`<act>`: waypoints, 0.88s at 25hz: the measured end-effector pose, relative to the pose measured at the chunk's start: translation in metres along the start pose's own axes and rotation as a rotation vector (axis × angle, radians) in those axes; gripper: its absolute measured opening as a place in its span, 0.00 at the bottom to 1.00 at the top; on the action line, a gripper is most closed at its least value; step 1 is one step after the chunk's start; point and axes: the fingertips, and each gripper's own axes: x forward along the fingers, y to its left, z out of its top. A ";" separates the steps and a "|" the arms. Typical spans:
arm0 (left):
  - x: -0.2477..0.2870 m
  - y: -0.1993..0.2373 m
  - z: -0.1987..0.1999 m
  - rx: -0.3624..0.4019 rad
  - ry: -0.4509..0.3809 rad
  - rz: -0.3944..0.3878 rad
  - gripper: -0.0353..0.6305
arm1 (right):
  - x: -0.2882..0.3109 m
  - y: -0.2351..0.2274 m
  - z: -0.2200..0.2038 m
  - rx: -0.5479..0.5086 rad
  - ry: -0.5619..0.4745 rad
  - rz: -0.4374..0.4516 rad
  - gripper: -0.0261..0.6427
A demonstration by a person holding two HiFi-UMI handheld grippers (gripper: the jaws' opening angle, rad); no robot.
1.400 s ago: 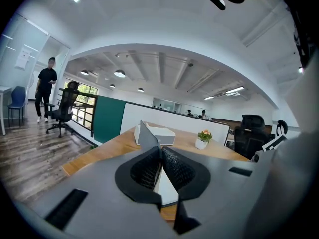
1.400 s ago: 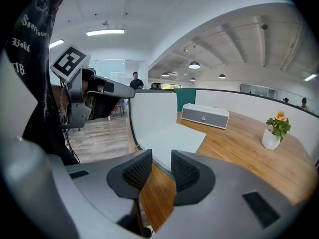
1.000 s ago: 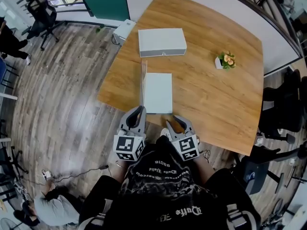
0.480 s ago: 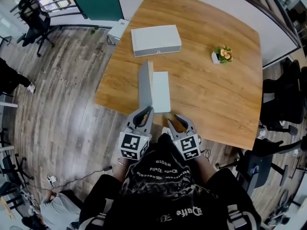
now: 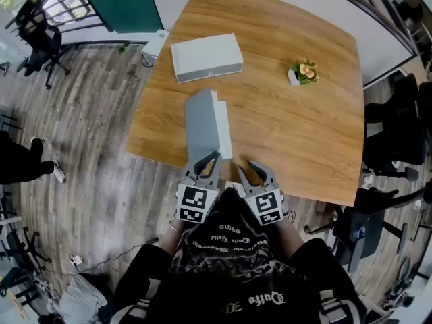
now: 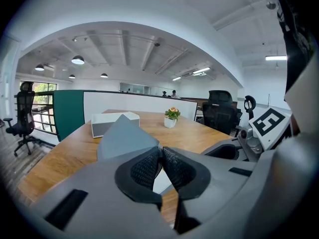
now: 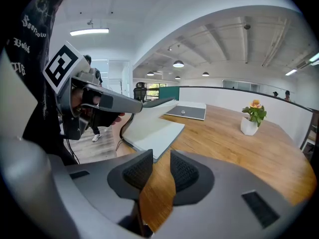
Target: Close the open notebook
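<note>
The notebook lies near the table's front edge, its grey cover (image 5: 201, 123) raised and leaning to the right over the white pages (image 5: 223, 132). My left gripper (image 5: 206, 163) is shut on the cover's near edge. In the left gripper view the pads (image 6: 149, 167) pinch the grey cover (image 6: 124, 136), with a sliver of white page below. My right gripper (image 5: 251, 173) hovers just right of the notebook at the table edge. It is open, with only bare wood between its jaws (image 7: 161, 171). In that view the white page (image 7: 152, 128) lies ahead to the left, under the lifted cover (image 7: 160, 102).
A white flat box (image 5: 206, 57) sits beyond the notebook, and a small potted flower (image 5: 302, 71) stands to the right. The wooden table (image 5: 297, 127) ends at my body. Office chairs (image 5: 395, 133) stand on the right, and a cable lies on the floor at left.
The cover stood upright at the left of the pages; it has since swung right and now leans over them. My left gripper moved right with it.
</note>
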 end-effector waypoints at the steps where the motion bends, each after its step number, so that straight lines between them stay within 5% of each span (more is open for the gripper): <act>1: 0.003 -0.002 -0.001 0.000 0.008 -0.004 0.12 | -0.001 -0.002 -0.001 0.004 0.001 -0.001 0.21; 13: 0.039 -0.020 -0.031 -0.020 0.123 -0.052 0.12 | -0.013 -0.033 -0.004 0.010 -0.010 -0.049 0.20; 22: 0.062 -0.026 -0.061 -0.061 0.296 -0.080 0.12 | -0.014 -0.042 -0.011 0.004 0.006 -0.047 0.20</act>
